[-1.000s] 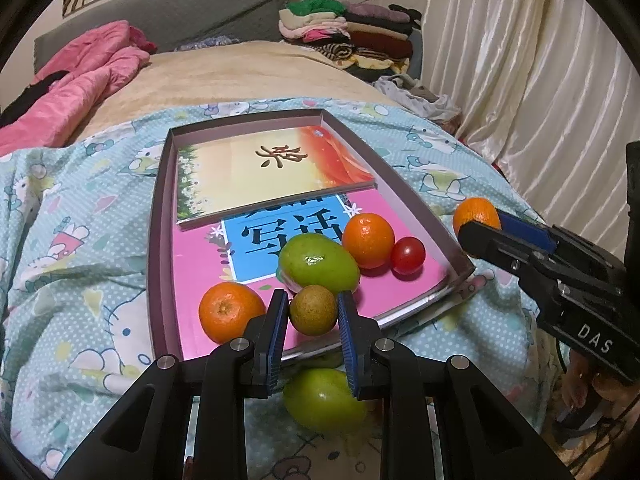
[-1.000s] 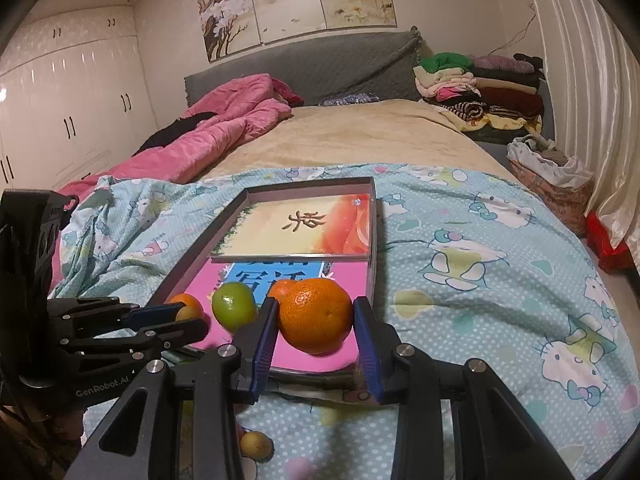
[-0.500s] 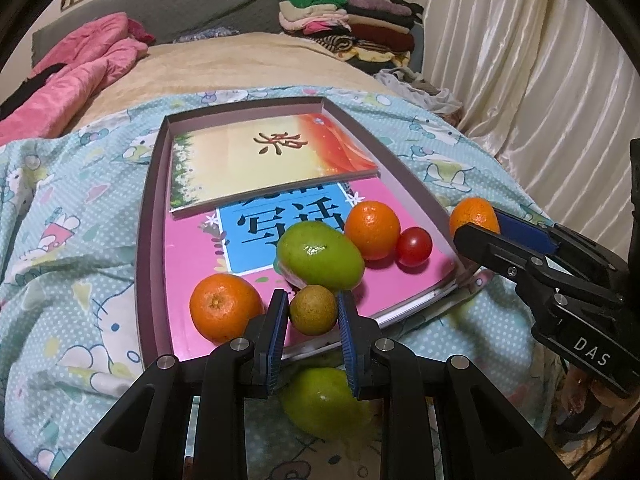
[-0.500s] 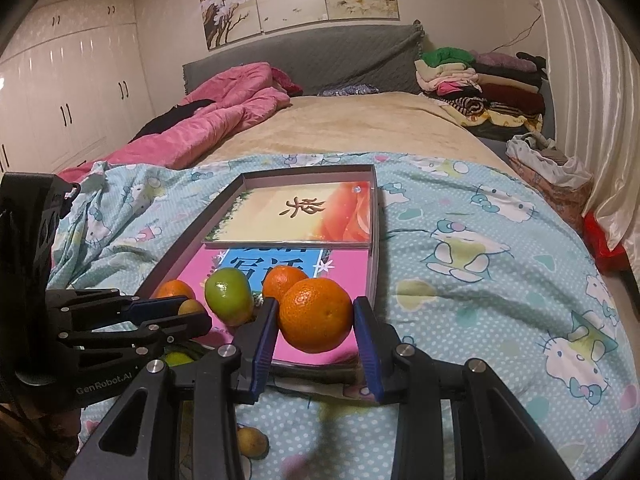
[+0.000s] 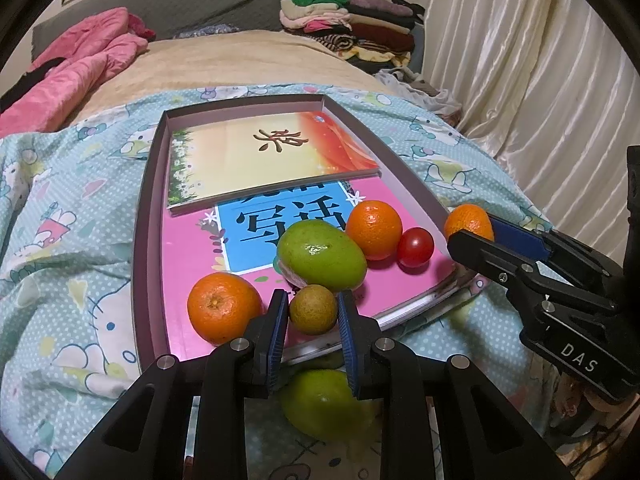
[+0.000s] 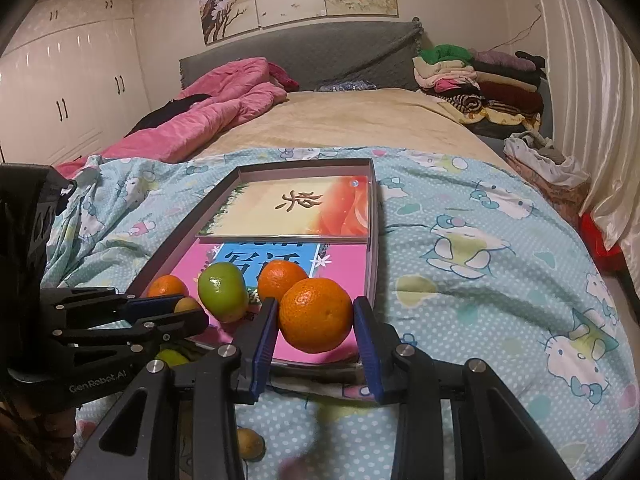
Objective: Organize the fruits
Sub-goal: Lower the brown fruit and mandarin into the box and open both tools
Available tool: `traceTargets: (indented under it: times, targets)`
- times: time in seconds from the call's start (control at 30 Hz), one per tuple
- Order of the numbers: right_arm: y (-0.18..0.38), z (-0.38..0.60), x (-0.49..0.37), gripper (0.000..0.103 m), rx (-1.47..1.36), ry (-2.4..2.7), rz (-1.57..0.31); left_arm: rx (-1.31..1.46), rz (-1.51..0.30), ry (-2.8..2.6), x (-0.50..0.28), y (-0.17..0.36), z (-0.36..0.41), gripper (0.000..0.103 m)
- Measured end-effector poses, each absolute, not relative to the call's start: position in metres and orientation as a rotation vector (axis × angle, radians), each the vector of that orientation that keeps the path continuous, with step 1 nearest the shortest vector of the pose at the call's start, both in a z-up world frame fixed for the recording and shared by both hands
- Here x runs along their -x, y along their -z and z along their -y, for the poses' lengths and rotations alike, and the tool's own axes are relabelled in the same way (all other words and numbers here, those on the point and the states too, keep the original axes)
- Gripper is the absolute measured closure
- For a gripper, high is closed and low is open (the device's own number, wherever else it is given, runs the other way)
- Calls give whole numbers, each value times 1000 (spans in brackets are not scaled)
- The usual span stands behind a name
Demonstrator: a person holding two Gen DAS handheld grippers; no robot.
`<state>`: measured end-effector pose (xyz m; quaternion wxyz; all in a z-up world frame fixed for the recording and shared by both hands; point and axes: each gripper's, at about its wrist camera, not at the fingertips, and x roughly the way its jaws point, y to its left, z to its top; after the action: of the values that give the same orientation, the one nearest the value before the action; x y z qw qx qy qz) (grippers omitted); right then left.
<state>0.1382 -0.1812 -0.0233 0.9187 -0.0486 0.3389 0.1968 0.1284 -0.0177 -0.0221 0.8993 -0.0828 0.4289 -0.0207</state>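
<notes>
A shallow grey tray (image 5: 149, 208) (image 6: 374, 216) lies on the bed with two books inside. On the pink book sit an orange (image 5: 224, 306), a green fruit (image 5: 322, 255), a second orange (image 5: 374, 230) and a cherry tomato (image 5: 415, 247). My left gripper (image 5: 313, 312) is shut on a small brownish-green fruit (image 5: 313, 309) over the tray's near edge. My right gripper (image 6: 316, 316) is shut on an orange (image 6: 316, 314), held above the tray's near right corner; the same orange (image 5: 468, 220) shows at the right in the left wrist view.
Another green fruit (image 5: 326, 404) lies on the quilt below the left gripper, and a small brownish fruit (image 6: 249, 443) lies below the right one. Pink bedding (image 6: 224, 108), a pile of folded clothes (image 6: 476, 80) and curtains (image 5: 540, 92) border the bed.
Both views have shifted slightly, so the tray sits a little lower and nearer in them. Each gripper keeps its fruit.
</notes>
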Motion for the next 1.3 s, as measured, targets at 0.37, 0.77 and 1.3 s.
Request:
traceTargets:
  times: [0.37, 0.77, 1.3]
  targets:
    - [30, 176, -140, 65, 122, -405, -717, 177, -890, 44, -128, 22, 16, 78]
    - [35, 177, -144, 65, 121, -390, -739, 179, -893, 37, -128, 22, 14, 77]
    - [38, 176, -144, 65, 134, -392, -747, 177, -894, 36, -129, 23, 14, 77]
